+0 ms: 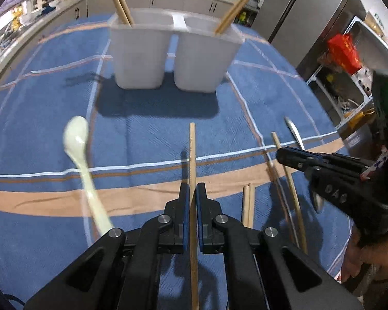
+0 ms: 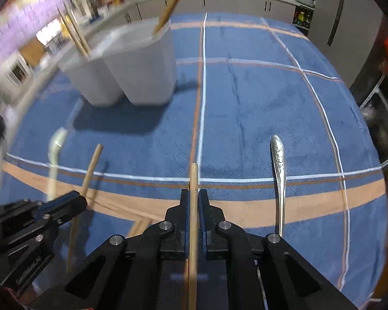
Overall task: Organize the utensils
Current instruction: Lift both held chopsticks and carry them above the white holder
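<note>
Left claw [image 1: 192,193] pinches chopstick [image 1: 192,149]; right claw [image 2: 193,201] pinches second chopstick [image 2: 193,180]; holder [image 1: 168,51] upper centre.

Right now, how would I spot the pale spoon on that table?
Start at the white twin-compartment holder on the blue striped cloth. Come toward the grippers, to its left: the cream spoon lies flat. It alone is pale and glossy; its neighbours are wooden chopsticks.

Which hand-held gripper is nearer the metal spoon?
Right. The right hand-held gripper is just beside the metal spoon; the left hand-held gripper sits farther away, beyond the right one.
</note>
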`<state>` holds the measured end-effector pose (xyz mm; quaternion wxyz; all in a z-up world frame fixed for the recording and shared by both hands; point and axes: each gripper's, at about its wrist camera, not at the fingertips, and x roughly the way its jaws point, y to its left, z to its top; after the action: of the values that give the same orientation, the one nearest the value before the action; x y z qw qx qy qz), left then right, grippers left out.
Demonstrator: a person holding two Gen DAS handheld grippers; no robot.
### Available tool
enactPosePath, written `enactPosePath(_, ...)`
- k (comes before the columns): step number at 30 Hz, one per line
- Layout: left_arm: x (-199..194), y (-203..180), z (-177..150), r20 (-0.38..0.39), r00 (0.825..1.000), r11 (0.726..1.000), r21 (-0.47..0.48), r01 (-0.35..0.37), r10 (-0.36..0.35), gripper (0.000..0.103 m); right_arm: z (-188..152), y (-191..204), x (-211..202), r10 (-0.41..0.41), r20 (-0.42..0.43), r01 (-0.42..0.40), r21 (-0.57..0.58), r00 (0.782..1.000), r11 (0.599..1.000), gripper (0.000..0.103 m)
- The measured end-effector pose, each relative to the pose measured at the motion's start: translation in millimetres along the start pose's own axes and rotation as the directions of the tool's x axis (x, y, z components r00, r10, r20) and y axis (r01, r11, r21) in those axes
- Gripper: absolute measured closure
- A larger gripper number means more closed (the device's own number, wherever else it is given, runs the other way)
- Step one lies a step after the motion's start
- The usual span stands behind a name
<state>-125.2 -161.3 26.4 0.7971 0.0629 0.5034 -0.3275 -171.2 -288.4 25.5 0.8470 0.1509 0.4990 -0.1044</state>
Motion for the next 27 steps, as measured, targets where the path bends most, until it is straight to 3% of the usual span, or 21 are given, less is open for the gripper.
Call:
enactPosePath(9,-58,0,-10,0.127,0.992,1.000,-0.016,0.015,-0.013,0.098,-22,-6,-63,0.089,0.193,-0.104,0.072,0.977,0.992,0.097)
enactPosePath(16,-103,-6,-17,0.239,0.971,1.000,-0.014,0.004,-0.001,0.098,-39,-2,-102,0.109,0.293,-0.135,0.072,0.950,0.988,0.097)
enactPosePath(27,-146,-11,-22,0.341,0.940,0.999,-0.009,0.031,-0.026,0.098,-48,-1,-151,0.126,0.417,-0.166,0.061,0.900,0.984,0.097)
